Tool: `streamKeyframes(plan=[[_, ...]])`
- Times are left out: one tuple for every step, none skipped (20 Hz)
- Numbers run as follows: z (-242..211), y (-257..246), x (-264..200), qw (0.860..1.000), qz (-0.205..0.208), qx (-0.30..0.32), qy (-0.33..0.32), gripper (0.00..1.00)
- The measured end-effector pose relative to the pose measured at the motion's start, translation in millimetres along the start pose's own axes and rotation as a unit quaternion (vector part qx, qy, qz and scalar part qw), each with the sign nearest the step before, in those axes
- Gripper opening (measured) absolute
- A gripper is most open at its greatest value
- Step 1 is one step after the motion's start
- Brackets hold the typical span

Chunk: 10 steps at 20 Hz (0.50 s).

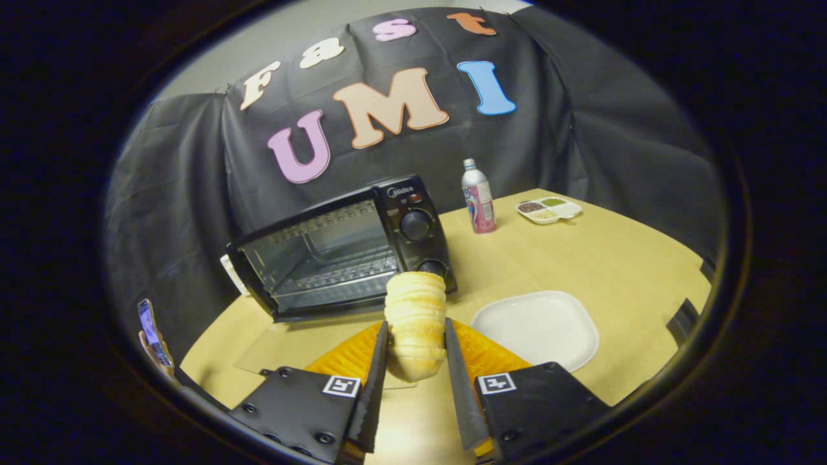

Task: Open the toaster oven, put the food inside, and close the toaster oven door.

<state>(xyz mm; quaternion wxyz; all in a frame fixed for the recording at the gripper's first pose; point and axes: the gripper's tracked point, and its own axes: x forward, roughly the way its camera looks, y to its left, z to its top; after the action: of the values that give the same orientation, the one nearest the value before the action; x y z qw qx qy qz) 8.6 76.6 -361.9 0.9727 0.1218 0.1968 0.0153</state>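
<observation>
The gripper [415,336] is reaching forward with its two fingers [376,368] running nearly parallel, angling slightly toward each other at the tips. Both fingers are pressing against the sides of a bread roll [415,323], clamping it between them and carrying it above the table. The finger mounts are sitting spread apart at the base, each bearing a square marker.

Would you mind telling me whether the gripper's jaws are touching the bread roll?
Touching. In the gripper view, the gripper has both jaws pressed against opposite sides of the bread roll, with no gap on either side, holding it ahead of the open toaster oven.
</observation>
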Motion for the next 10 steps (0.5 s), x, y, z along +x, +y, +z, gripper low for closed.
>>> streamKeyframes(plan=[[-1.2, 13.9, 2.6, 1.000, 0.011, 0.019, -0.004, 0.52], [-0.1, 27.3, 6.7, 0.999, 0.021, 0.037, -0.009, 0.52], [0.1, 40.6, 11.7, 0.998, 0.033, 0.054, -0.014, 0.52], [-2.3, 54.3, 17.4, 0.997, 0.048, 0.065, -0.008, 0.52], [-7.8, 67.1, 21.2, 0.995, 0.061, 0.074, 0.002, 0.52], [-12.3, 77.6, 27.1, 0.994, 0.069, 0.080, 0.011, 0.52], [-15.0, 82.6, 34.2, 0.993, 0.073, 0.085, 0.020, 0.52], [-16.2, 88.0, 40.7, 0.993, 0.076, 0.092, 0.026, 0.52], [-15.6, 94.9, 45.5, 0.992, 0.078, 0.100, 0.028, 0.52], [-13.0, 99.6, 53.5, 0.991, 0.078, 0.104, 0.028, 0.52]])
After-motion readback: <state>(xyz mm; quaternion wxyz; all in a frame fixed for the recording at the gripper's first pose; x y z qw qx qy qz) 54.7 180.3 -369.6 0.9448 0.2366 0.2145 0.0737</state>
